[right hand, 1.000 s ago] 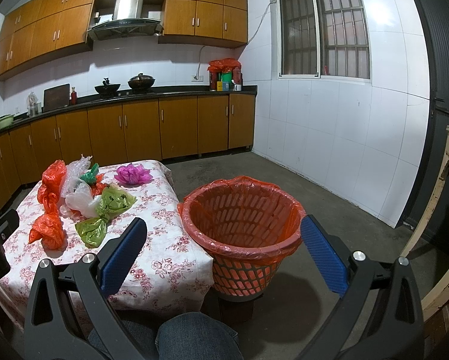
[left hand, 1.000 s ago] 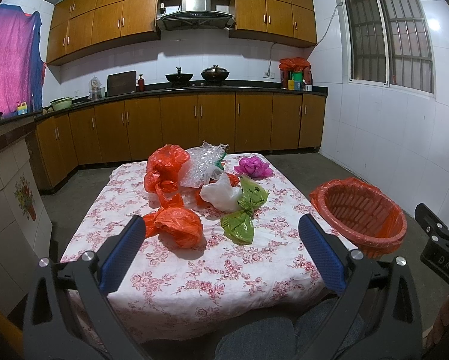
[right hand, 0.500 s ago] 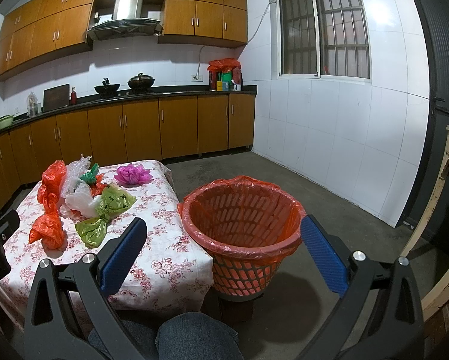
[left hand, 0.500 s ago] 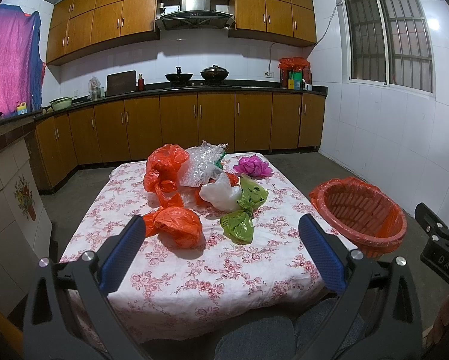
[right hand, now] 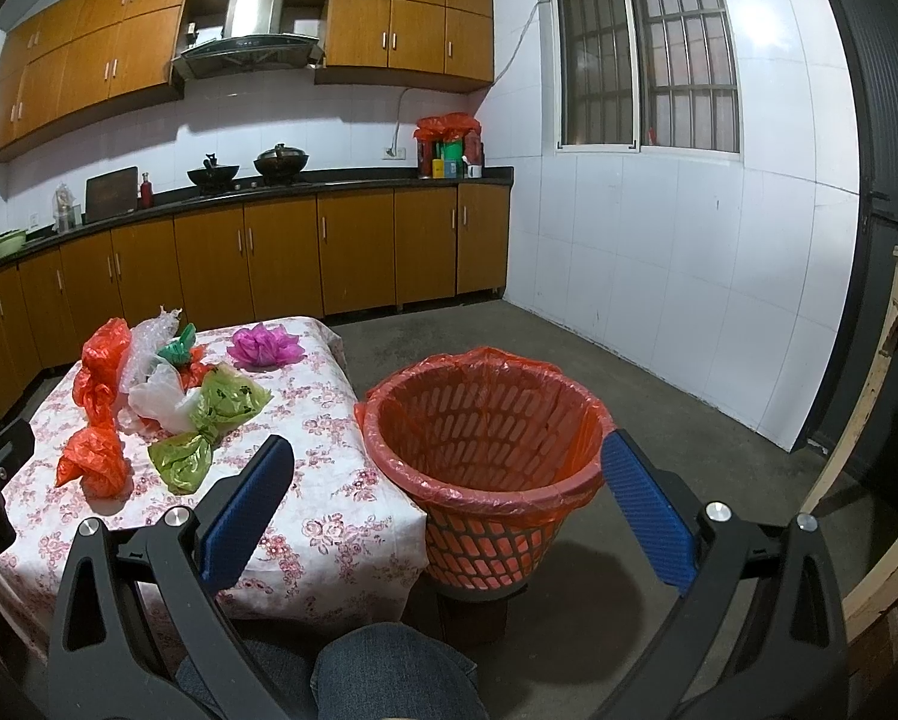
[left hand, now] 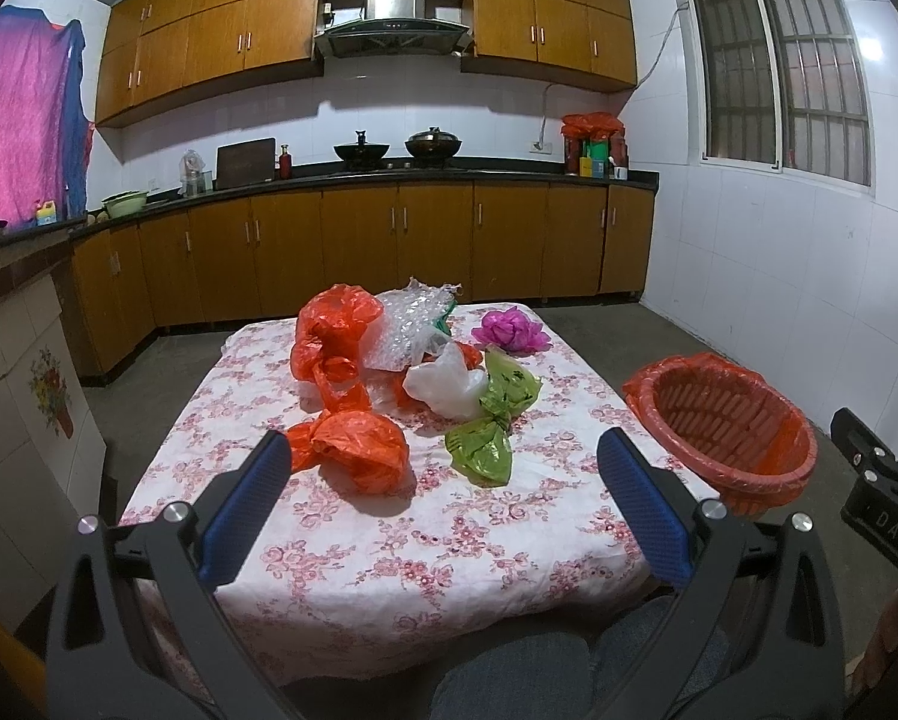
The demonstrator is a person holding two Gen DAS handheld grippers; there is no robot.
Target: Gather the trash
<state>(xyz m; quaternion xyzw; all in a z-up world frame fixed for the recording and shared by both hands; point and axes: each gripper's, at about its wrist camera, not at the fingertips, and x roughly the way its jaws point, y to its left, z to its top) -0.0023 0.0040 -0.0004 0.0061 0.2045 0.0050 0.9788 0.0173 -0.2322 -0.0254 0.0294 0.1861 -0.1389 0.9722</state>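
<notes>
Crumpled plastic bags lie on the flowered table [left hand: 389, 546]: an orange bag [left hand: 359, 450] nearest me, a green bag [left hand: 487, 444], a white bag [left hand: 446, 384], a taller orange bag [left hand: 329, 330], clear bubble wrap [left hand: 410, 330] and a purple wad [left hand: 508, 330]. An orange-lined basket [right hand: 484, 444] stands right of the table. My left gripper [left hand: 443, 498] hovers open over the table's near edge, short of the bags. My right gripper [right hand: 446, 504] is open in front of the basket, holding nothing.
Wooden cabinets and a dark counter [left hand: 389, 171] with pots run along the back wall. Tiled wall and window [right hand: 646, 60] are on the right. A wooden frame [right hand: 892, 360] stands far right. A person's knee [right hand: 389, 672] shows below.
</notes>
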